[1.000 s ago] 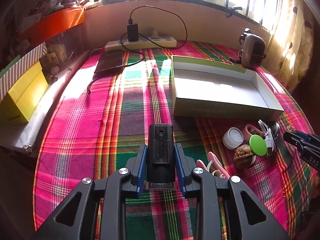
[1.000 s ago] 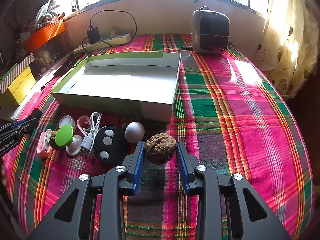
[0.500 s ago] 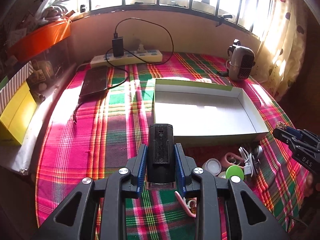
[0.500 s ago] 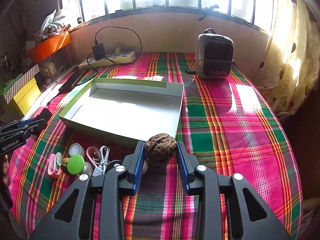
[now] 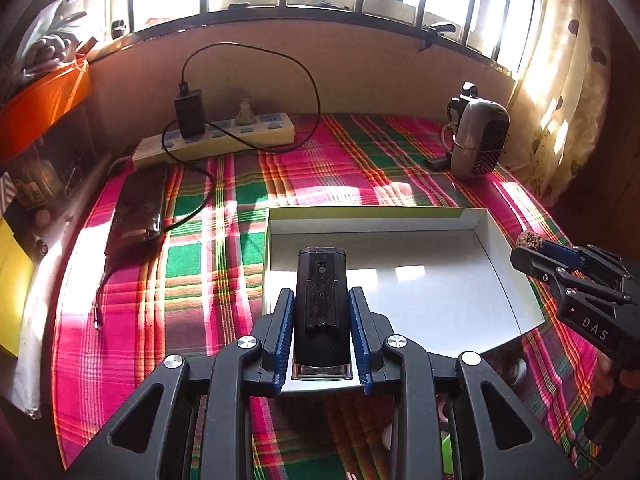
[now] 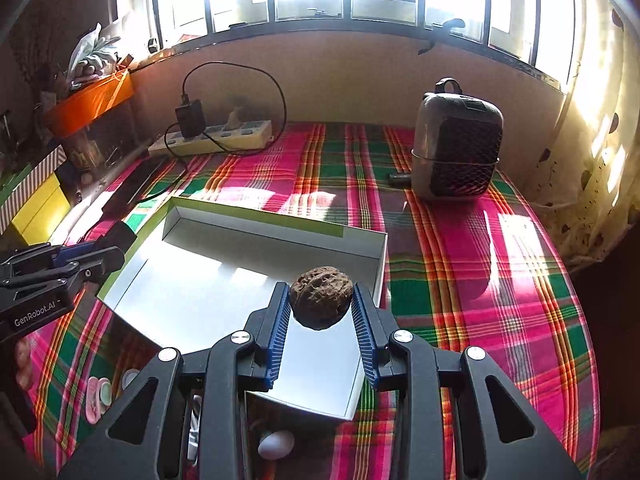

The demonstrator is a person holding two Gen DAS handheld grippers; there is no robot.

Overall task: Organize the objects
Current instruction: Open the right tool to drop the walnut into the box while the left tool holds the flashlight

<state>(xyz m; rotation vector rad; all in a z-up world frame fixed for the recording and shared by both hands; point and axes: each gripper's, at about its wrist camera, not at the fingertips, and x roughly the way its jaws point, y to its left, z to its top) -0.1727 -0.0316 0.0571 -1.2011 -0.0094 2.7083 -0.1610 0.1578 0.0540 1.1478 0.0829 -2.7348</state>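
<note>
My left gripper (image 5: 322, 300) is shut on a black oblong device (image 5: 321, 300), held over the near left part of the white open box (image 5: 448, 304). Over the near right part of that box (image 6: 192, 280), my right gripper (image 6: 321, 294) is shut on a brown walnut (image 6: 321, 297). In the left wrist view the right gripper (image 5: 532, 254) comes in from the right edge with the walnut (image 5: 530, 239) at its tip. The left gripper (image 6: 108, 248) shows at the left edge of the right wrist view. The box holds nothing.
Small items lie on the plaid cloth in front of the box: a pink clip (image 6: 98, 394), a white ball (image 6: 276, 444), a green cap (image 5: 447, 456). A grey heater (image 6: 456, 148) stands at the back right, a power strip (image 5: 216, 140) with charger and a dark flat device (image 5: 140, 204) at the back left.
Both grippers have risen and moved forward from the small items to above the box, each still holding its object. The box now lies right under them.
</note>
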